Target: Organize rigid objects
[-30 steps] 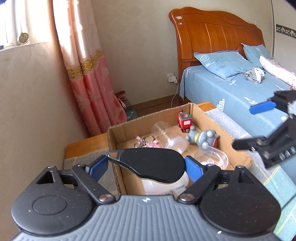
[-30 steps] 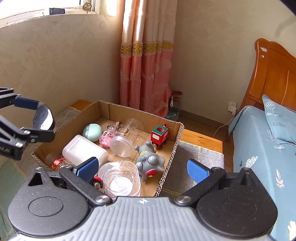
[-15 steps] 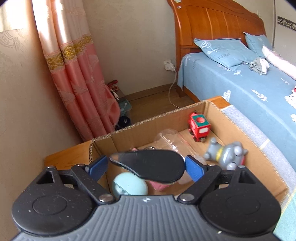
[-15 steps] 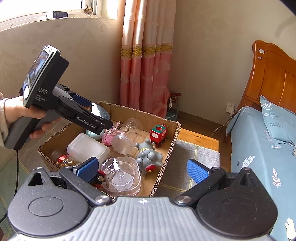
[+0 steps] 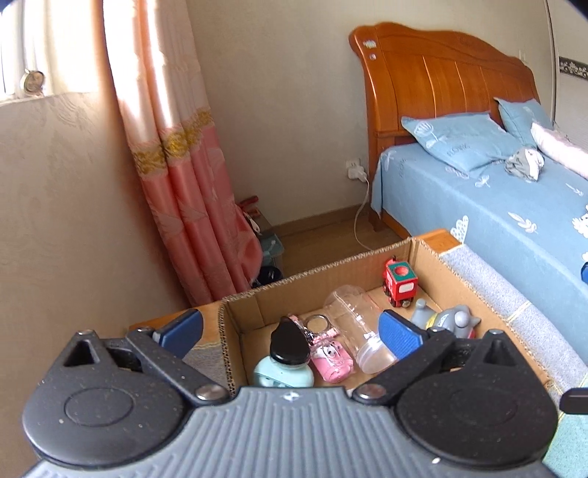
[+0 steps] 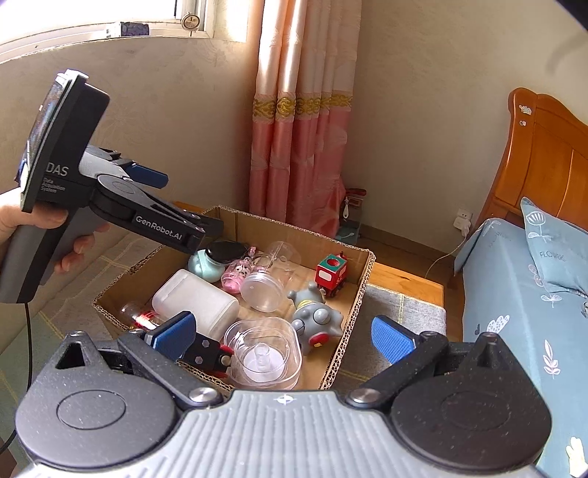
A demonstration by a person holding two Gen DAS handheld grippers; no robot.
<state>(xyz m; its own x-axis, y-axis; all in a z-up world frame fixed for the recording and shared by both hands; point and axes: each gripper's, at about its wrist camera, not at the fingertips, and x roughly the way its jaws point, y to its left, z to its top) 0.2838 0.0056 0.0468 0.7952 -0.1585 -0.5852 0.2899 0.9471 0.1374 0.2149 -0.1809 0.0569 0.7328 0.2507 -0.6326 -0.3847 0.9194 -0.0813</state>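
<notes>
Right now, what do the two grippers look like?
Both grippers, left and right, have black linkage arms, grey ribbed bodies and blue finger pads. The left carries white "GenRobot.AI" and "DAS" lettering, a grey handle and a black cable.

Bright window [image 6: 110, 22] daylight; sharp; fisheye-bent edges, dark corners.

Left tongs [image 5: 290, 332] just opened (empty), right tongs [image 6: 283, 334] wide

Grey checked mat [image 6: 400, 307] on wooden platform [image 6: 404, 274], cardboard box [image 6: 362, 290] atop.
</notes>
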